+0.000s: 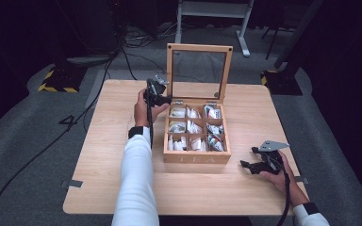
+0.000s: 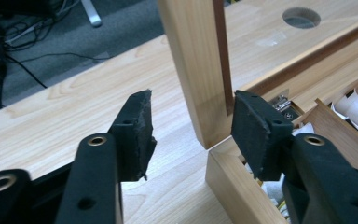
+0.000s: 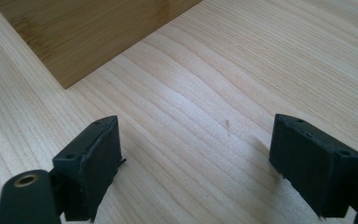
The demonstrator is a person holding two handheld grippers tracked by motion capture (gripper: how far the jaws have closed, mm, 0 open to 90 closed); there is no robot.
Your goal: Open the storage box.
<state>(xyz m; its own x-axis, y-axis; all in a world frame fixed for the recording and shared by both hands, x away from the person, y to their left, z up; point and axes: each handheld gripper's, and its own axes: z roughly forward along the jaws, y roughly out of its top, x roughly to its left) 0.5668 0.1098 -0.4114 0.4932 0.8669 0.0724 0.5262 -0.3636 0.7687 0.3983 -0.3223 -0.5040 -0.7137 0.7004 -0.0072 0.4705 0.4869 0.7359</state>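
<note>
Both tongs [image 2: 191,130] [image 3: 196,163] agape; box lid [image 1: 198,70] upright, long axis across table [image 1: 99,155].

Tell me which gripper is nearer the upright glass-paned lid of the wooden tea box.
Left. The left gripper sits at the upright glass-paned wooden lid's lower left corner, jaws open astride its frame. The right gripper rests on the table beyond the box's front right corner.

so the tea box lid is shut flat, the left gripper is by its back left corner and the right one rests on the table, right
Not quite: the lid is not shut flat, it stands upright and open, as the high view shows, with the packets in the tea box uncovered. The rest holds: the left gripper is at the back left corner, jaws open astride the lid's frame, and the right gripper rests on the table.
</note>
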